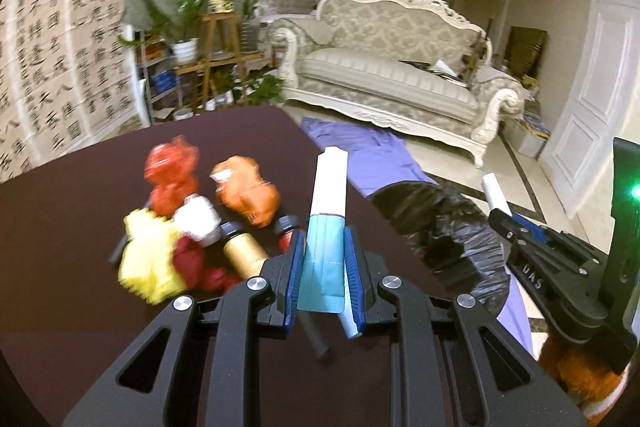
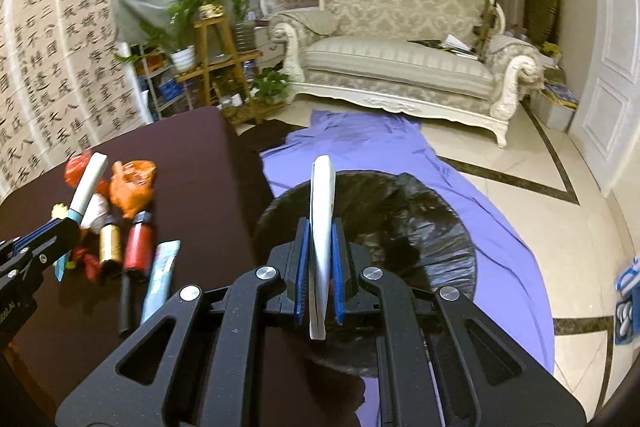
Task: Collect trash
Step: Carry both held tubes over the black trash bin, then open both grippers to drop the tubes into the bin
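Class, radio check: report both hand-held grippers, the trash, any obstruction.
Left hand-held gripper shut on white-and-teal tube. Right hand-held gripper shut on flat white packet, above black trash bag. Nothing blocking.

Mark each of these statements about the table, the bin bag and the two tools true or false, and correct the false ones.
1. The left tool grips a flat blue-and-white tube. True.
2. The right tool is open, holding nothing. False: it is shut on a flat white packet.
3. The black plastic bin bag rests on a purple cloth. True.
4. The dark brown table carries only crumpled paper. False: small gold and red bottles lie there too.
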`<action>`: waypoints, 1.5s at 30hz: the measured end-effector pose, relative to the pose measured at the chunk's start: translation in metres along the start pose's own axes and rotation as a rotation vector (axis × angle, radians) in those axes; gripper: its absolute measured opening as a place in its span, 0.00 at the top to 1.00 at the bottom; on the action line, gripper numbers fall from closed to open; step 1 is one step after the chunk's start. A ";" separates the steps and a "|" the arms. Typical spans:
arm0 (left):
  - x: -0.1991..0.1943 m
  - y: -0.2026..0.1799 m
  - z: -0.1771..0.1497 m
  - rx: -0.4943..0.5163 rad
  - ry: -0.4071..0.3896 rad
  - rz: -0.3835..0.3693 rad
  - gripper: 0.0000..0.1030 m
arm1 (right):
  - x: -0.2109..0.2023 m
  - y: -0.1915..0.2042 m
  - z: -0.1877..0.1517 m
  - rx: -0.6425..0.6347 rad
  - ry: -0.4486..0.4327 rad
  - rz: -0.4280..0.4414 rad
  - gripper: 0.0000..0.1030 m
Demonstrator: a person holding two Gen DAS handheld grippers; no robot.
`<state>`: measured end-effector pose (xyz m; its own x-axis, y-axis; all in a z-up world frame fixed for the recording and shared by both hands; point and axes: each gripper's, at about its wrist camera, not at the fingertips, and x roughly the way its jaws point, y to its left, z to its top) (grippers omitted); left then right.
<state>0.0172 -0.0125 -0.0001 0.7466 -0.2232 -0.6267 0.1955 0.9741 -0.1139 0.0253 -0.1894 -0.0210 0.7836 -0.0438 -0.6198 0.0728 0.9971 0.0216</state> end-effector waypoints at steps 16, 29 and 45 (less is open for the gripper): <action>0.077 -0.057 0.014 0.086 0.087 -0.022 0.79 | 0.039 -0.046 0.002 0.060 0.028 -0.032 0.90; 0.112 -0.075 0.024 0.120 0.127 -0.007 0.79 | 0.063 -0.061 0.005 0.083 0.063 -0.022 0.89; 0.115 -0.070 0.027 0.089 0.125 0.002 0.45 | 0.067 -0.070 0.005 0.109 0.064 -0.042 0.73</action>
<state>0.1066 -0.1070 -0.0433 0.6635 -0.2090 -0.7184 0.2535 0.9662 -0.0470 0.0756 -0.2626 -0.0596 0.7378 -0.0776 -0.6706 0.1738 0.9817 0.0777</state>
